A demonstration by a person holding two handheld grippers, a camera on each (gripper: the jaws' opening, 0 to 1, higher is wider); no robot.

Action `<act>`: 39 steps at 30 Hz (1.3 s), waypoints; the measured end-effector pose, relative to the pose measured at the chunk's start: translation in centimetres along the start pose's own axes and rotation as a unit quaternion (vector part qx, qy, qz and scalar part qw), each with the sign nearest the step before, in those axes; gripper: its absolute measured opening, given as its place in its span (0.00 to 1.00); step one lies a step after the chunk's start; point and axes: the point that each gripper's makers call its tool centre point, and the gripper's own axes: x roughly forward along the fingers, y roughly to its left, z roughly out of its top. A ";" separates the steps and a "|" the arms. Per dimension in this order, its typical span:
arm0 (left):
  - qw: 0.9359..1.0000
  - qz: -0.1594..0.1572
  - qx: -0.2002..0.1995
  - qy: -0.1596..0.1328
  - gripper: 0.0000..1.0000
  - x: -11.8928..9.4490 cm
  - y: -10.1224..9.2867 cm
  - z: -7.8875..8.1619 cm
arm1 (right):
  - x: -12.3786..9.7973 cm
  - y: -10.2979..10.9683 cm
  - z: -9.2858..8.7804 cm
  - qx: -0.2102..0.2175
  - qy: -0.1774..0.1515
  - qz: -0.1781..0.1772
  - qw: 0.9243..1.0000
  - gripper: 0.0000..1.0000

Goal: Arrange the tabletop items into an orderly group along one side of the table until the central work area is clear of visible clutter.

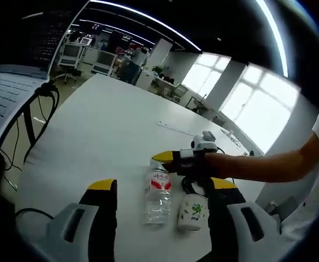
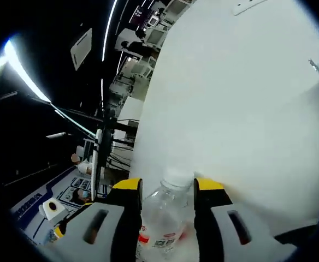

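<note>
We are working at a wide white table point(image 1: 105, 125) in a large office with bright windows and ceiling light strips.

In the right gripper view, our right gripper point(image 2: 167, 188) has its yellow-tipped jaws on either side of the clear water bottle point(image 2: 162, 218), just below its white cap; they sit close against it, though we cannot tell for sure that they are clamped.

In the left gripper view, our left gripper point(image 1: 162, 185) hangs with its jaws spread wide apart, grasping nothing. Between and beyond them the water bottle point(image 1: 158, 194) stands upright near the table's near edge, red label showing. Just beside the bottle stands a small white cup point(image 1: 193, 212) with a green print. The right gripper point(image 1: 173, 161) reaches in over the bottle's top, a bare forearm point(image 1: 269, 164) behind it. Beyond the bottle, a flat white strip point(image 1: 176, 128) lies on the table.
</note>
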 end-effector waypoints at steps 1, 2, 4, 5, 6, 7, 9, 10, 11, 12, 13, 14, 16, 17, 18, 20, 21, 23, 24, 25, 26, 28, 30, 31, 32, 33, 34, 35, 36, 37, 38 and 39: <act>1.000 -0.001 0.000 0.000 0.68 0.0 0.0 0.0 | 0.1 0.1 -0.1 0.001 0.000 0.002 1.000 0.34; 1.000 -0.003 -0.001 0.001 0.68 0.1 0.0 -0.1 | 0.1 0.1 -0.1 0.002 0.000 0.002 1.000 0.33; 1.000 -0.005 -0.002 0.002 0.68 0.2 0.0 -0.3 | 0.2 0.0 -0.1 0.005 -0.001 0.002 1.000 0.31; 1.000 -0.005 -0.002 0.002 0.68 0.2 0.0 -0.3 | 0.2 -0.1 -0.1 0.008 -0.002 0.003 1.000 0.30; 1.000 -0.007 -0.003 0.002 0.68 0.2 0.0 -0.4 | 0.3 -0.1 -0.1 0.010 -0.002 0.003 1.000 0.29; 1.000 -0.008 -0.004 0.002 0.68 0.3 0.1 -0.4 | 0.3 -0.1 0.0 0.015 -0.005 0.006 1.000 0.28; 1.000 -0.008 -0.005 0.002 0.67 0.3 0.2 -0.5 | 0.4 -0.1 -0.1 0.021 -0.004 0.006 1.000 0.25; 1.000 -0.008 -0.005 0.003 0.67 0.4 0.2 -0.6 | 0.4 -0.3 -0.2 0.018 -0.004 0.000 1.000 0.23; 1.000 -0.009 -0.005 0.002 0.67 0.4 0.3 -0.6 | 0.4 -0.4 -0.2 0.014 -0.005 -0.003 1.000 0.22; 1.000 -0.010 -0.006 0.001 0.67 0.4 0.3 -0.6 | 0.4 -0.3 -0.3 0.025 -0.006 0.003 1.000 0.22; 1.000 -0.010 -0.007 0.002 0.67 0.5 0.4 -0.6 | 0.4 -0.2 -0.3 0.028 -0.006 0.005 1.000 0.22; 1.000 -0.010 -0.007 0.003 0.67 0.5 0.4 -0.7 | 0.4 -0.2 -0.3 0.028 -0.007 0.005 1.000 0.21; 1.000 -0.011 -0.007 0.003 0.67 0.6 0.6 -0.7 | 0.4 -0.2 -0.1 0.027 -0.009 0.007 1.000 0.21; 1.000 -0.012 -0.008 0.004 0.67 0.7 0.6 -0.7 | 0.4 -0.3 -0.1 0.026 -0.009 0.007 1.000 0.21; 1.000 -0.014 -0.007 0.004 0.67 0.8 0.6 -0.7 | 0.4 -0.3 0.0 0.029 -0.009 0.007 1.000 0.20; 1.000 -0.016 -0.007 0.006 0.67 0.9 0.7 -0.8 | 0.4 -0.2 0.0 0.029 -0.011 0.008 0.999 0.20; 1.000 -0.016 -0.004 0.007 0.67 1.0 0.7 -0.8 | 0.4 -0.2 0.0 0.029 -0.012 0.008 0.999 0.20; 1.000 -0.018 -0.004 0.007 0.67 1.1 0.7 -0.7 | 0.3 0.1 0.0 0.026 -0.014 0.009 1.000 0.20; 1.000 -0.019 -0.005 0.006 0.67 1.1 0.8 -0.6 | 0.3 0.3 0.0 0.022 -0.015 0.012 1.000 0.20; 1.000 -0.021 -0.006 0.005 0.67 1.2 0.8 -0.6 | 0.3 0.5 -0.1 0.019 -0.015 0.012 1.000 0.19; 1.000 -0.022 -0.007 0.006 0.67 1.3 0.9 -0.6 | 0.3 0.6 -0.1 0.014 -0.016 0.013 1.000 0.19; 1.000 -0.025 -0.004 0.009 0.67 1.5 0.9 -0.7 | 0.3 0.8 -0.1 0.012 -0.016 0.014 1.000 0.19; 0.999 -0.030 -0.006 0.012 0.66 1.8 1.0 -0.8 | 0.2 0.9 0.0 0.007 -0.020 0.015 1.000 0.19; 0.999 -0.034 -0.006 0.013 0.66 2.0 1.0 -0.9 | 0.2 1.1 0.0 0.005 -0.020 0.017 1.000 0.19; 0.999 -0.037 -0.006 0.016 0.66 2.3 1.0 -1.0 | 0.2 1.2 0.0 0.000 -0.021 0.019 1.000 0.19; 0.999 -0.038 -0.005 0.017 0.66 2.5 1.0 -1.0 | 0.1 1.4 0.1 -0.004 -0.022 0.022 1.000 0.19; 0.999 -0.040 -0.005 0.018 0.66 2.6 1.0 -1.0 | 0.1 1.5 0.1 -0.005 -0.022 0.023 0.999 0.19; 0.999 -0.046 -0.005 0.022 0.66 2.9 1.0 -1.2 | 0.1 1.6 0.1 -0.011 -0.022 0.025 0.999 0.19; 0.998 -0.052 -0.003 0.025 0.66 3.2 0.8 -1.3 | 0.1 1.9 0.1 -0.017 -0.023 0.028 0.999 0.19; 0.998 -0.055 -0.002 0.027 0.66 3.4 0.8 -1.3 | 0.0 2.0 0.1 -0.019 -0.023 0.029 0.999 0.19; 0.998 -0.059 0.000 0.031 0.66 3.7 0.7 -1.4 | 0.0 2.1 0.1 -0.023 -0.024 0.030 0.999 0.19; 0.997 -0.065 0.003 0.036 0.66 4.0 0.7 -1.6 | 0.0 2.2 0.1 -0.027 -0.024 0.031 0.999 0.19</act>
